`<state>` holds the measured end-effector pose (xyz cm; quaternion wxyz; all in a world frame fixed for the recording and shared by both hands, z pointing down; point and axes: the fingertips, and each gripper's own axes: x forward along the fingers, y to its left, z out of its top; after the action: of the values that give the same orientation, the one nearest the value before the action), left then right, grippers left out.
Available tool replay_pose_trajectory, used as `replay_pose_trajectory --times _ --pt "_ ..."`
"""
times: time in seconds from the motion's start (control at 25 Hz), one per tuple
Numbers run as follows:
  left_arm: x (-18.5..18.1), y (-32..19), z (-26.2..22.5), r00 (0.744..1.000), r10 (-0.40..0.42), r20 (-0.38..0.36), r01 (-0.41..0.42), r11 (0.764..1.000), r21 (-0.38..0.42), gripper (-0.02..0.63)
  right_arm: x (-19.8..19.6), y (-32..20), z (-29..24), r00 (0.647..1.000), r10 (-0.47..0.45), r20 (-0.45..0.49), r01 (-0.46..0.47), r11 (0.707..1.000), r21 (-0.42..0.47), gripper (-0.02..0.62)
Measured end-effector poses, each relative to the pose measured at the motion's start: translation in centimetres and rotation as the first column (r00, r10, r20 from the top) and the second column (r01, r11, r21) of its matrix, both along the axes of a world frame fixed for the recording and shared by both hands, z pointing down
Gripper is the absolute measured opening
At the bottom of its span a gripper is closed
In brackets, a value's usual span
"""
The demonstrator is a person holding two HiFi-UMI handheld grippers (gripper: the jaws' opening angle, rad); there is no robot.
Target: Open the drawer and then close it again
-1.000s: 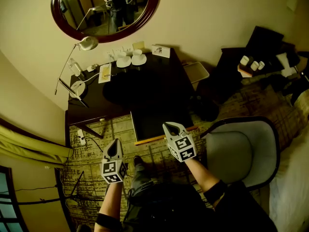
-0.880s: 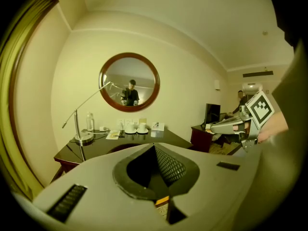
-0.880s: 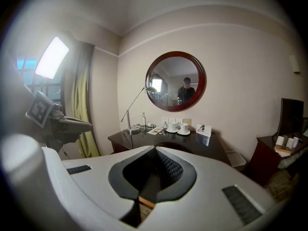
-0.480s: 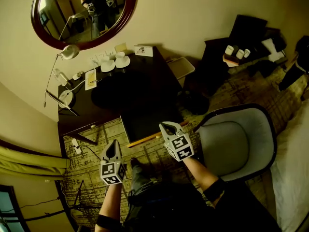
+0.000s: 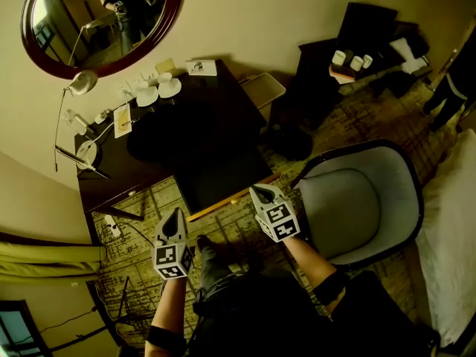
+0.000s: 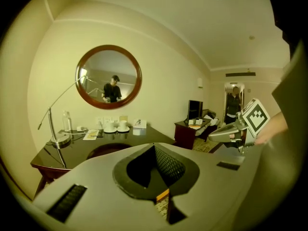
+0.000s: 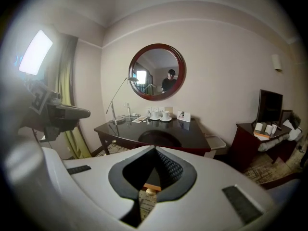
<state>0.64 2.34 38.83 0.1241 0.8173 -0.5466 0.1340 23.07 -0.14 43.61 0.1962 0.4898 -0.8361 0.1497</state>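
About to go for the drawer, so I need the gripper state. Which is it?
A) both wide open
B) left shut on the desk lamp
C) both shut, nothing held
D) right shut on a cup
C: in their own views, the left gripper and the right gripper each show jaws closed together with nothing between them.

The desk [image 5: 216, 125] is near-black, the mirror frame [image 7: 130, 72] red-brown, the chair [image 5: 342, 199] grey, the carpet [image 5: 223, 229] tan, dark-lined.

We count one desk [image 5: 201, 136], one mirror [image 5: 97, 17], one lamp [image 5: 80, 82], one chair [image 5: 357, 199], two cups [image 5: 146, 93] [image 5: 169, 86].
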Motion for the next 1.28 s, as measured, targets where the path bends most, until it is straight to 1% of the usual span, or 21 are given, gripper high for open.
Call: replay_pose_trajectory --times 0.16,0.28,0.48,0.56,0.64,0.72,0.84,0.92,1.04,1.16,1.28 --pt "0.8 -0.6 0.9 0.998 0.049 0.029 -0.048 0.999 -0.008 0.003 1.3 0.7 4.1 0.999 0.021 -0.028 -0.023 0.997 -0.073 0.005" --pt "1.3 -1.7 1.1 0.995 0.083 0.049 -0.083 0.997 0.001 0.003 1.9 1.4 7.6 0.999 0.029 -0.046 -0.035 0.990 -0.134 0.005" --pt "2.3 -3.9 2.2 0.987 0.142 0.069 -0.144 0.989 0.016 0.003 1.6 2.4 13.9 0.998 0.005 -0.066 -0.020 0.974 -0.226 0.005" --pt "2.8 -5.3 2.9 0.985 0.157 0.066 -0.159 0.987 0.019 0.003 1.2 2.2 16.7 0.998 0.012 -0.067 -0.029 0.967 -0.253 0.005" --pt "3.2 -6.8 3.8 0.987 0.152 0.046 -0.153 0.988 0.016 0.003 1.0 1.6 19.7 0.997 0.023 -0.075 -0.042 0.961 -0.273 0.005" --pt "3.3 -7.7 5.3 0.986 0.159 0.041 -0.160 0.987 0.019 0.003 0.6 1.0 22.5 0.996 0.030 -0.079 -0.051 0.958 -0.283 0.005" --pt "3.3 -8.1 7.0 0.980 0.187 0.063 -0.189 0.982 0.025 0.003 -0.2 0.8 25.7 0.997 0.051 -0.061 -0.067 0.950 -0.304 0.005" --pt "3.8 -8.5 7.6 0.977 0.202 0.071 -0.204 0.979 0.019 0.003 0.1 0.2 27.2 0.996 0.064 -0.061 -0.079 0.948 -0.308 0.005" --pt "4.3 -9.7 8.7 0.975 0.214 0.058 -0.216 0.976 0.023 0.003 0.4 -1.9 28.7 0.994 0.092 -0.064 -0.107 0.951 -0.291 0.005" --pt "4.0 -10.0 10.3 0.974 0.220 0.058 -0.221 0.975 0.015 0.004 0.0 -2.9 29.7 0.991 0.128 -0.037 -0.133 0.953 -0.271 0.005" --pt "3.4 -10.5 11.9 0.977 0.210 0.048 -0.210 0.978 0.008 0.004 -0.3 -3.7 29.8 0.991 0.133 -0.024 -0.135 0.964 -0.228 0.003"
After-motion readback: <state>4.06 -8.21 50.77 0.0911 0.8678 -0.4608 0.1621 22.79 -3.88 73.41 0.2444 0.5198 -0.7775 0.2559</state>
